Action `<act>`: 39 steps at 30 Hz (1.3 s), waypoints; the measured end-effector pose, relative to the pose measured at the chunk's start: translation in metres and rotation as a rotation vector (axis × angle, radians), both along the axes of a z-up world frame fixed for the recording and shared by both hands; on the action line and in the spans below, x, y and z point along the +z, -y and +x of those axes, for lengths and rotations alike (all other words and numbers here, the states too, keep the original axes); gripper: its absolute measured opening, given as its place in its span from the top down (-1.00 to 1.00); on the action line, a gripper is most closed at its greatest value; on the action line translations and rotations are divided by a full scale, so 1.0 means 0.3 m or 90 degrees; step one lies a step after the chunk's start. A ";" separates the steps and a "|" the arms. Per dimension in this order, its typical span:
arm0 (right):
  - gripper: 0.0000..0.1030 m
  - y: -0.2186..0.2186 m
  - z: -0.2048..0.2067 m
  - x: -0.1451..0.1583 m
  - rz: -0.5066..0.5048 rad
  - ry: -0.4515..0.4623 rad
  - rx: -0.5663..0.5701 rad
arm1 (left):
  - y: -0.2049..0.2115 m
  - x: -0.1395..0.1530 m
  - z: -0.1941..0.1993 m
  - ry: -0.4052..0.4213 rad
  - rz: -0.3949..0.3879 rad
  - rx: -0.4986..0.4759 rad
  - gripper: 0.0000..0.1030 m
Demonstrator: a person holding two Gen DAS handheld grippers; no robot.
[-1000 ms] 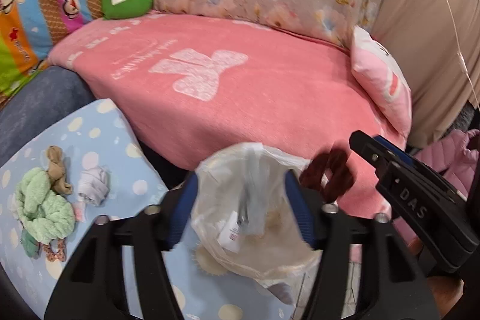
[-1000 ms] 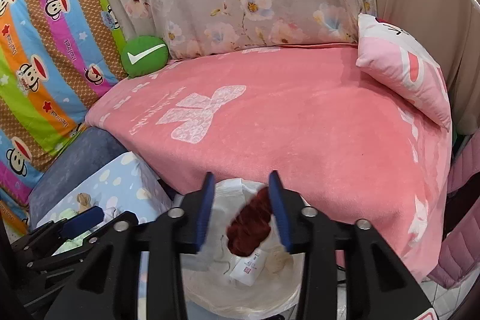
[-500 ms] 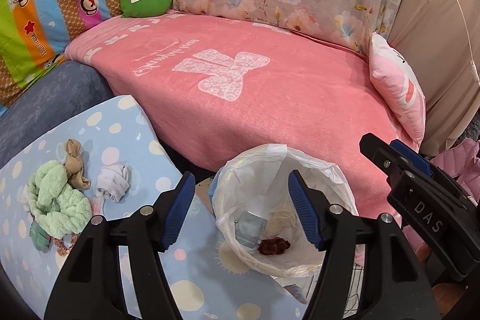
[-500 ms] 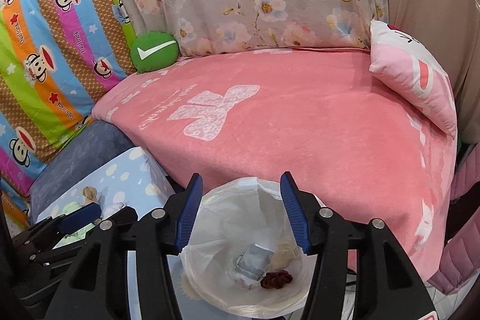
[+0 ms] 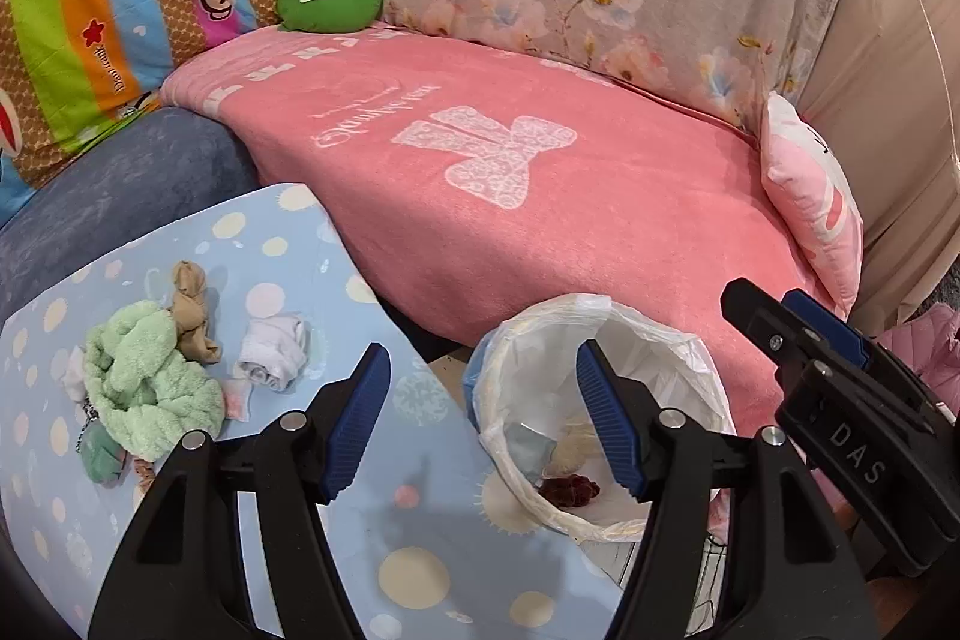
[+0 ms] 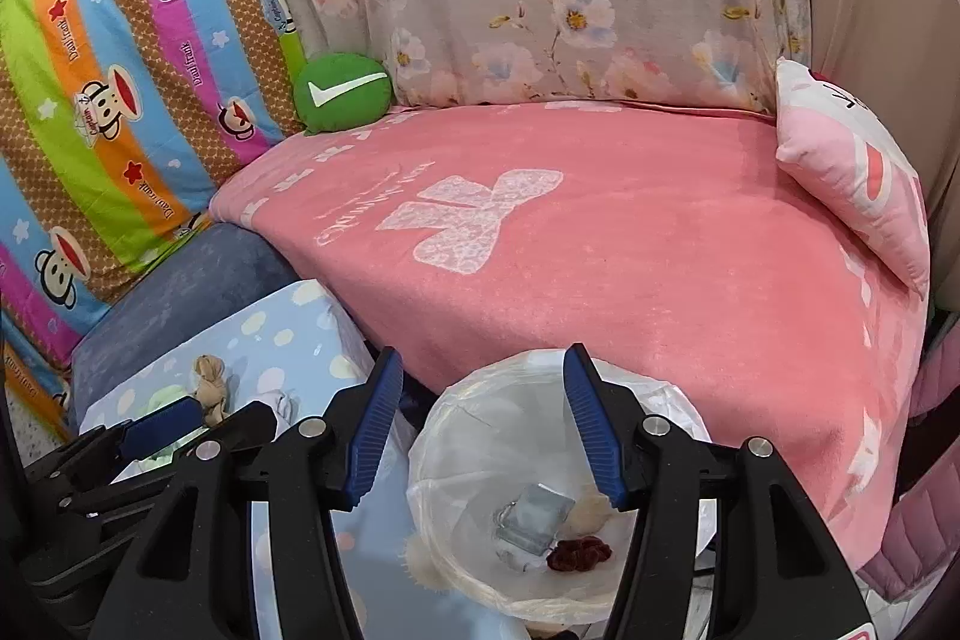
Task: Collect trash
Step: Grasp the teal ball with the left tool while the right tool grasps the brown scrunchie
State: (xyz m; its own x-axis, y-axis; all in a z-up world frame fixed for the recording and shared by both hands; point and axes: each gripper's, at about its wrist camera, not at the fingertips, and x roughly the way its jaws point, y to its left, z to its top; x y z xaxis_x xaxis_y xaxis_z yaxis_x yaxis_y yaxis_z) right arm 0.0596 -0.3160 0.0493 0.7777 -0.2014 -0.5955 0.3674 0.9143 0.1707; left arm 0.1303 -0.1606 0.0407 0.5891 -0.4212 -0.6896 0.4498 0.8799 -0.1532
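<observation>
Right gripper (image 6: 477,421), a second ago pinching a dark red scrunchie (image 6: 579,553), now spread empty; it lies inside the bin liner (image 6: 456,424). Left gripper (image 5: 483,421) spread too. More scraps wait beside the bin.

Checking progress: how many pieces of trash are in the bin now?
3 visible in the bin: a clear wrapper in the middle, a dark red scrunchie beside it, a pale wad behind. More may be hidden.

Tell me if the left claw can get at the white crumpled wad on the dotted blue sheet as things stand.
Probably yes. The left claw is open and holds nothing, and the white wad lies uncovered just ahead to its left, apart from the green towel. Nothing stands between them.
</observation>
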 end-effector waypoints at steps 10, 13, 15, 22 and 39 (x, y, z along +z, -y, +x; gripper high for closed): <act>-0.14 -0.132 0.028 0.017 -0.015 -0.001 0.037 | -0.139 0.006 0.013 -0.003 -0.016 0.039 -0.19; -0.15 -0.177 0.044 0.018 -0.016 -0.003 0.052 | -0.193 0.000 0.024 -0.008 -0.019 0.056 -0.20; -0.15 -0.211 0.056 0.016 -0.017 -0.006 0.062 | -0.234 -0.007 0.033 -0.016 -0.024 0.070 -0.29; -0.15 -0.342 0.099 -0.007 -0.017 -0.020 0.102 | -0.406 -0.048 0.067 -0.034 -0.032 0.129 -0.33; -0.19 -0.729 0.222 -0.182 0.002 -0.094 0.207 | -0.914 -0.269 0.125 -0.119 -0.020 0.284 -0.41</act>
